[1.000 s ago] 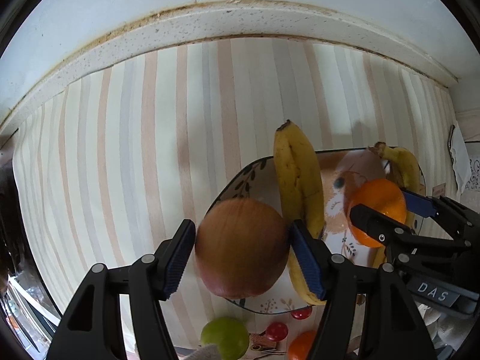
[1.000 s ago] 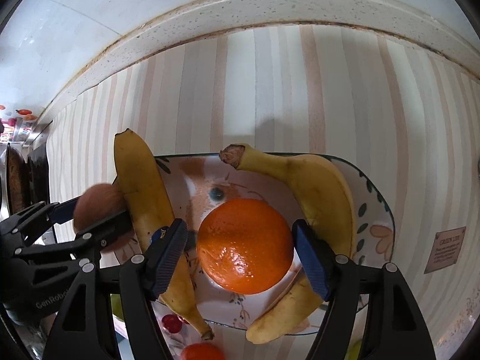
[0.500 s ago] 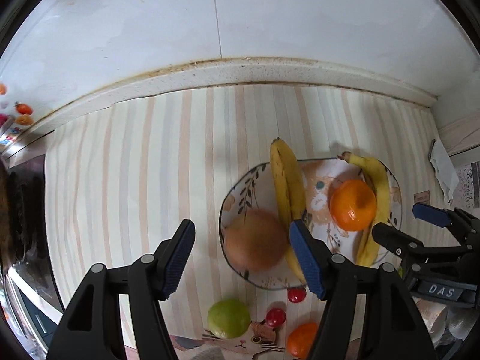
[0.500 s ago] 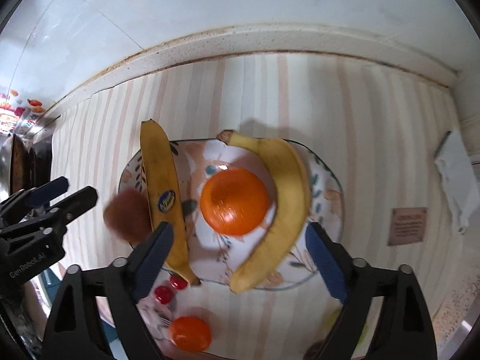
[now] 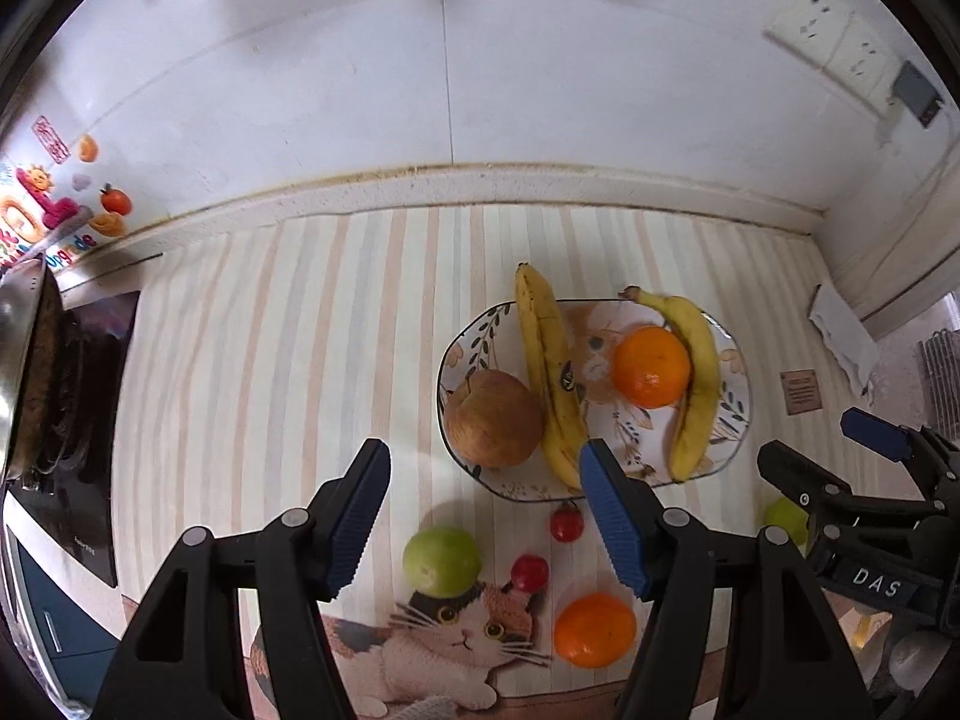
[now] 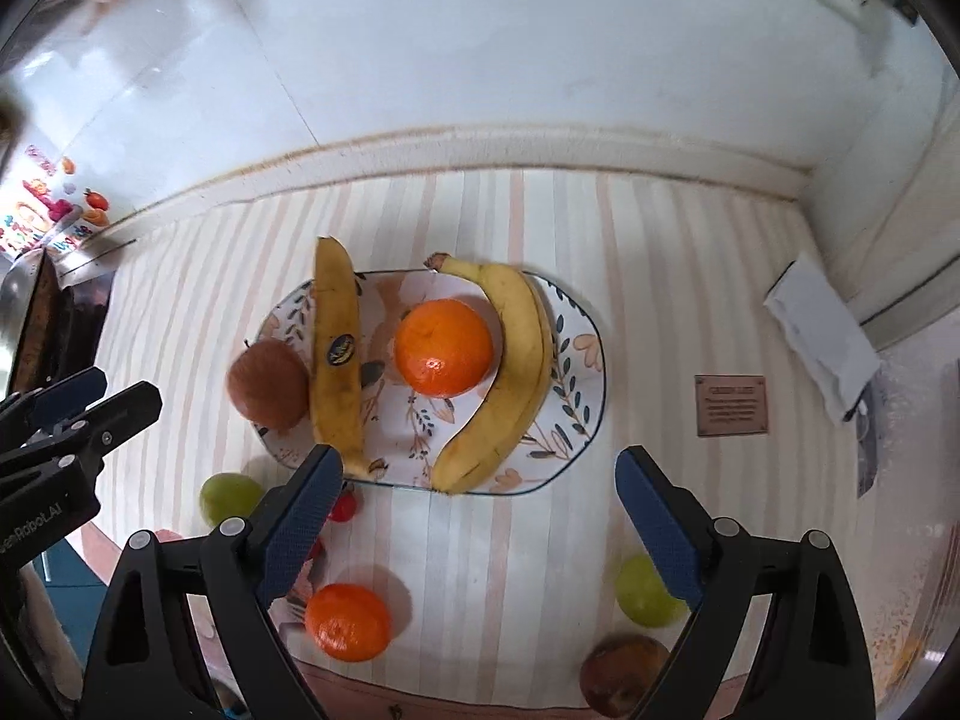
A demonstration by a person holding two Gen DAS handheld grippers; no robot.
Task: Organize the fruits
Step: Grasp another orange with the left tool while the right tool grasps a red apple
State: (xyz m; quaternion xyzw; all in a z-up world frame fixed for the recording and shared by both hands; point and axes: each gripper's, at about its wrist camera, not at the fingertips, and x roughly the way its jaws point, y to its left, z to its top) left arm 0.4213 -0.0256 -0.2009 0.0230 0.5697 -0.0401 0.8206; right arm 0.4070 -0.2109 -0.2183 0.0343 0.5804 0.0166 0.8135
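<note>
On the striped countertop (image 5: pixel 270 330), we are holding both grippers (image 5: pixel 485 516) (image 6: pixel 474 516) wide open, empty; the loose orange (image 6: pixel 348 621) is lying nearest our right gripper's left finger

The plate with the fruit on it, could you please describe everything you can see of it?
The plate is a shallow oval, ceramic-looking, white with a dark rim line, leaf sprigs and an orange cat motif. It lies flat on the striped mat. On it rest two bananas, an orange between them, and a brown apple at its left edge.

High wrist views, shared plate (image 5: pixel 739 420)
</note>
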